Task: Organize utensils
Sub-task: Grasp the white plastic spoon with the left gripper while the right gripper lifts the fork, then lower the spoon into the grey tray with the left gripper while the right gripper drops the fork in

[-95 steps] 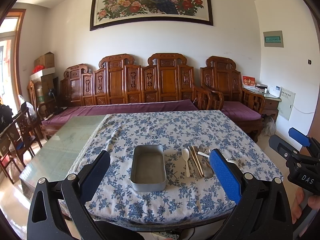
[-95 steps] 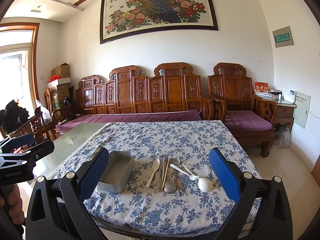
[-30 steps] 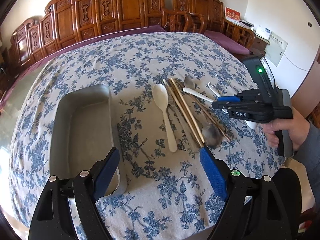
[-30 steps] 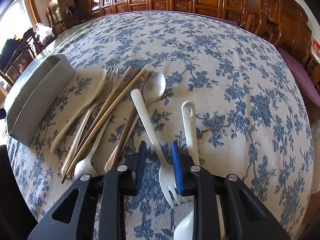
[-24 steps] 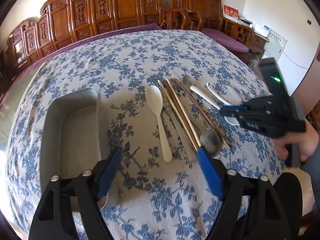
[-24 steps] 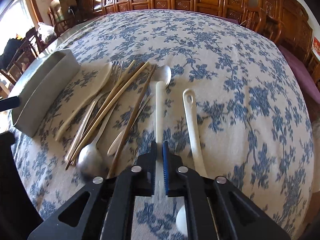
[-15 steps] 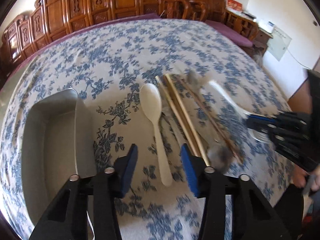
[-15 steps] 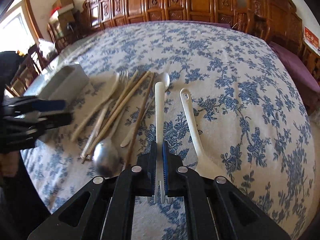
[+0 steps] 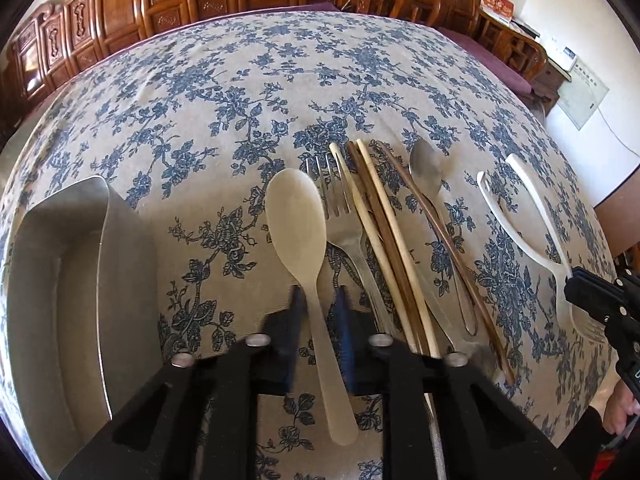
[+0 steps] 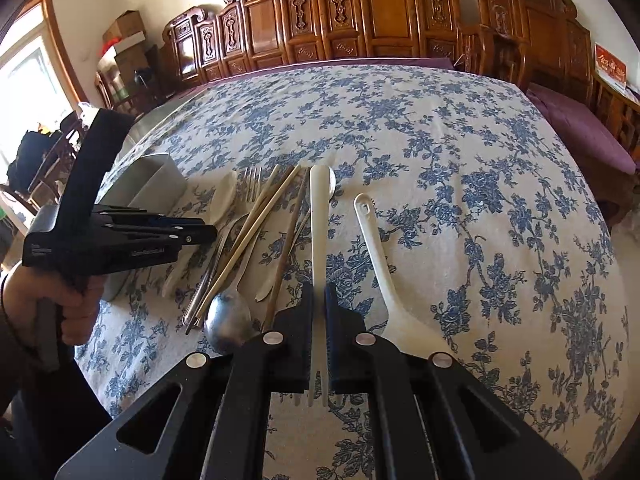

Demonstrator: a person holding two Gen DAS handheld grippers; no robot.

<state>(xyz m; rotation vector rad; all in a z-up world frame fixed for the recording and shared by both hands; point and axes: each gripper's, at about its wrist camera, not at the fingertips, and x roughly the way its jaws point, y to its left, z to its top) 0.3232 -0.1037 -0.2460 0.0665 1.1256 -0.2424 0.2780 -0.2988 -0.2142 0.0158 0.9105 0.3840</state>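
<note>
Utensils lie in a loose row on the worktop [image 9: 280, 80], which is covered by a blue flowered cloth, and the metal tray [image 9: 56, 280] at the left of them holds nothing that I can see. So I judge the sorting is only at its beginning: no piece is in the tray yet.

The left gripper [image 9: 318, 300] is low over the cloth, pointing along the handle of the cream spoon [image 9: 298, 224]. Its jaws are narrowed on both sides of this handle, but I cannot tell if they already press it; the spoon seems to rest flat on the cloth.

The right gripper [image 10: 319, 296] has its jaws closed on the white fork [image 10: 319, 220], near the tines, and the handle points away from the camera. In the right wrist view the handle looks to be a little above the cloth, though this is hard to confirm.

Left on the worktop are the chopsticks [image 9: 380, 236], the metal fork [image 9: 334, 200], the metal spoons [image 10: 228, 316], and the white ladle spoon [image 10: 384, 280] just beside the right gripper. All of these must go to the tray, I think.
</note>
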